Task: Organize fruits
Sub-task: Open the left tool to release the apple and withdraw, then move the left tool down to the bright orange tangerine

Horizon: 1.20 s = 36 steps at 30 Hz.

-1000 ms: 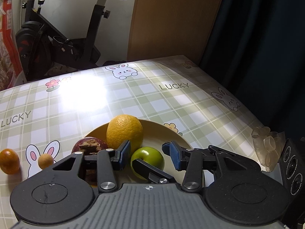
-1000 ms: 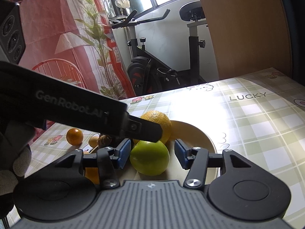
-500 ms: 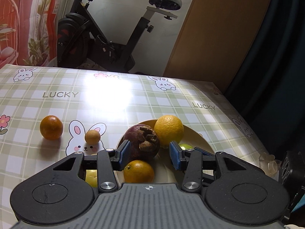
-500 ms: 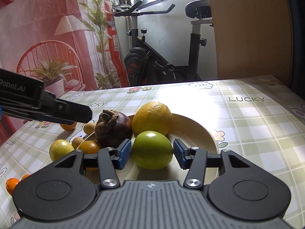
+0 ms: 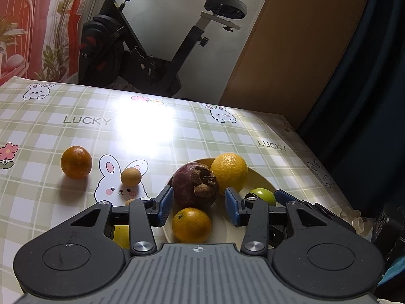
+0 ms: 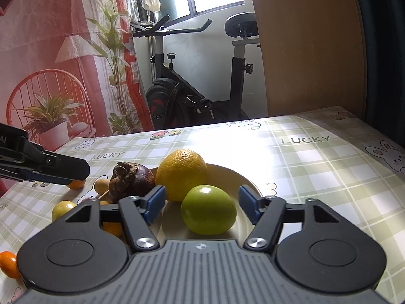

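Observation:
A cream plate (image 5: 258,177) (image 6: 227,172) holds a yellow orange (image 5: 229,170) (image 6: 181,174), a dark purple mangosteen (image 5: 195,187) (image 6: 131,179), a small orange citrus (image 5: 191,225) and a green lime (image 6: 208,210) (image 5: 263,195). My left gripper (image 5: 200,205) is open above the plate's near side, with the small citrus and the mangosteen showing between its fingers. My right gripper (image 6: 201,206) is open around the lime without touching it. On the cloth lie a tangerine (image 5: 76,162), a tan longan (image 5: 130,176) and a yellow fruit (image 6: 63,209) (image 5: 121,235).
The checked tablecloth (image 5: 76,126) runs to a far edge with an exercise bike (image 5: 141,58) behind it. A wooden panel (image 6: 308,45) and a dark curtain stand at the right. A kumquat (image 6: 8,263) lies at the near left. The left gripper's finger (image 6: 45,168) crosses the right wrist view.
The left gripper has swung left and back, away from the lime, and now faces the mangosteen and small citrus. The right gripper has stayed around the lime and drawn back a little.

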Tool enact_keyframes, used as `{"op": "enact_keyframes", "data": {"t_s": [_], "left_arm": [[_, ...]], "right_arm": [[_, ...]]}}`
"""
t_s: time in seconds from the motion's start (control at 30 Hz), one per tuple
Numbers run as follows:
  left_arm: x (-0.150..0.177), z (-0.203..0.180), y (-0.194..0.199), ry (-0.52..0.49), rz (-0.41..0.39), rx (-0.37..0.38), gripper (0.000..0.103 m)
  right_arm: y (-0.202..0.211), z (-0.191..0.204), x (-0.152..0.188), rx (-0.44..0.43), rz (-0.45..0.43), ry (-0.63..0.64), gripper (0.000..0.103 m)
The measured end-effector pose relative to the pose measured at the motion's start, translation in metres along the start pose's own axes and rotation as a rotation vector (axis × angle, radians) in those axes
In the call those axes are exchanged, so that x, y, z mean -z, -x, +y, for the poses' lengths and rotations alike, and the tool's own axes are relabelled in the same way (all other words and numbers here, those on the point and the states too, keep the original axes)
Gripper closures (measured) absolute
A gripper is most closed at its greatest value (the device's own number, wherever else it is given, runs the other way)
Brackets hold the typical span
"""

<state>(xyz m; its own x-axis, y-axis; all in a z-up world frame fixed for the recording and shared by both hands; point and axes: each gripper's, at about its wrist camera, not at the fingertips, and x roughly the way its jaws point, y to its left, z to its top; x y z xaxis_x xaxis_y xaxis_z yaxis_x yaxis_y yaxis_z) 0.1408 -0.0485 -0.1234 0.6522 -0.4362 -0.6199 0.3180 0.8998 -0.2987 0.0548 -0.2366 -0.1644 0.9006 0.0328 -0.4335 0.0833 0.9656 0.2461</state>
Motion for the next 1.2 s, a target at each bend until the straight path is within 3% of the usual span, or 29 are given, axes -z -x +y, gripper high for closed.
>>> {"op": "enact_keyframes", "data": {"t_s": [0.2,0.33,0.43,0.63,0.8,1.0,1.2], "left_arm": [[-0.006,0.009,0.02,-0.017,-0.041,0.011,0.056],[-0.009,0.017,0.037,-0.05,-0.055,-0.018,0.056],[-0.006,0.026,0.052,-0.077,-0.062,-0.043,0.055],[0.0,0.053,0.07,-0.032,-0.05,-0.067,0.054],[0.008,0.065,0.078,-0.019,-0.034,-0.074,0.051],[0.028,0.084,0.081,0.044,-0.02,-0.086,0.051],[0.035,0.092,0.077,0.055,0.005,-0.08,0.051]], "right_arm": [[0.004,0.0,-0.001,-0.023,-0.021,0.0,0.03],[0.011,0.004,0.0,-0.026,-0.057,0.028,0.03],[0.009,0.013,-0.002,-0.005,-0.033,0.05,0.03],[0.017,0.043,-0.012,-0.105,-0.02,0.055,0.03],[0.015,0.076,-0.014,-0.219,0.053,0.086,0.031],[0.014,0.117,0.009,-0.334,0.157,0.176,0.046],[0.013,0.138,0.027,-0.383,0.221,0.255,0.049]]}}
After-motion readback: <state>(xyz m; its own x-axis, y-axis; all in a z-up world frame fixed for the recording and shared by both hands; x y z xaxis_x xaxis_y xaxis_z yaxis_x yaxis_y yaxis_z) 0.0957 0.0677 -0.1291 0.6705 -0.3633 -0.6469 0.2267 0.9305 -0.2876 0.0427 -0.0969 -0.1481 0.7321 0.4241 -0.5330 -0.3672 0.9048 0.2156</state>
